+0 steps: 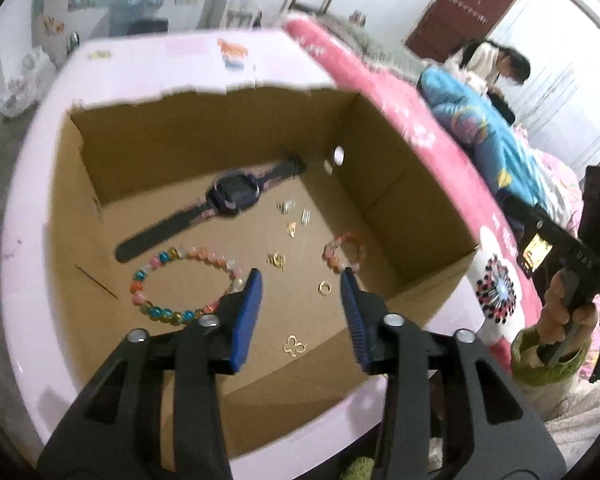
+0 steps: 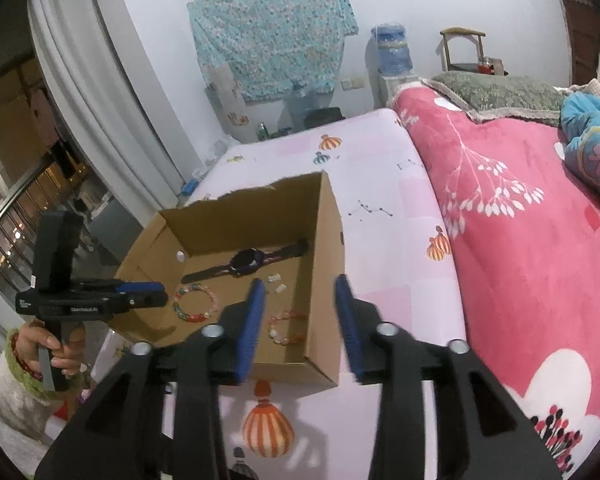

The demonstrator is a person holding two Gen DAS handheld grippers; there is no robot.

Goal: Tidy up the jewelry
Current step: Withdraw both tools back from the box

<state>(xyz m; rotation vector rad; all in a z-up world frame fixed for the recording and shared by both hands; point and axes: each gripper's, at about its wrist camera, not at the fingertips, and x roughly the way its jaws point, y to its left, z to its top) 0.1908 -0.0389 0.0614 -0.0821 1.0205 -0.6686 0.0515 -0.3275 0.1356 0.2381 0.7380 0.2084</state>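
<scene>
Over bed [image 2: 380, 208], both tongs [image 1: 302, 280] parted, down-tilted

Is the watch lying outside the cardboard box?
No, the watch lies on the floor of the cardboard box, beside the large bead bracelet.

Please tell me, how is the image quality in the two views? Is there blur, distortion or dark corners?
Left wrist view: strong fisheye bending, dark corners; the cardboard box far rim and the background are smeared, while the watch and the left gripper stay fairly sharp. Right wrist view: same bending and vignette, generally sharper; the right gripper is slightly soft.
</scene>
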